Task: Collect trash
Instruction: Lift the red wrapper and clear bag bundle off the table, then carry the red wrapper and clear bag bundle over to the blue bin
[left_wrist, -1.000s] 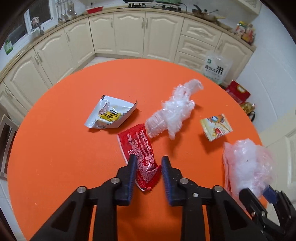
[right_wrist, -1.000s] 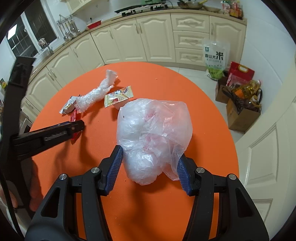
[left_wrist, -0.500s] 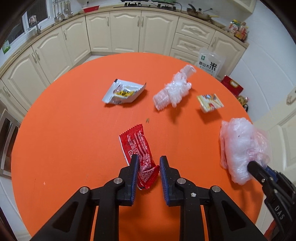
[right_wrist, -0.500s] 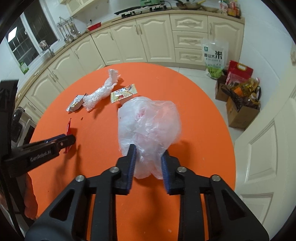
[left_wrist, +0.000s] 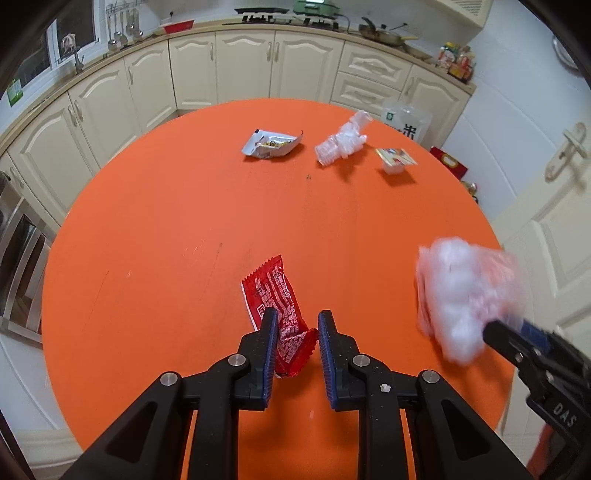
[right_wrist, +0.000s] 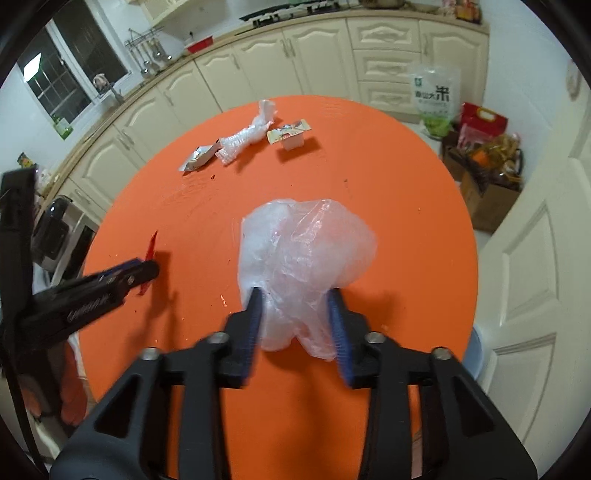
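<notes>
Glossy round orange table (left_wrist: 166, 236), crinkled wrappers (left_wrist: 271, 145)

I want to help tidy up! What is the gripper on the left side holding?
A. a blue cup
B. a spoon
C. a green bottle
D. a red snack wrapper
D: in the left wrist view the left gripper has its two fingers closed on a crinkled red wrapper, which sticks out above the orange table.
</notes>
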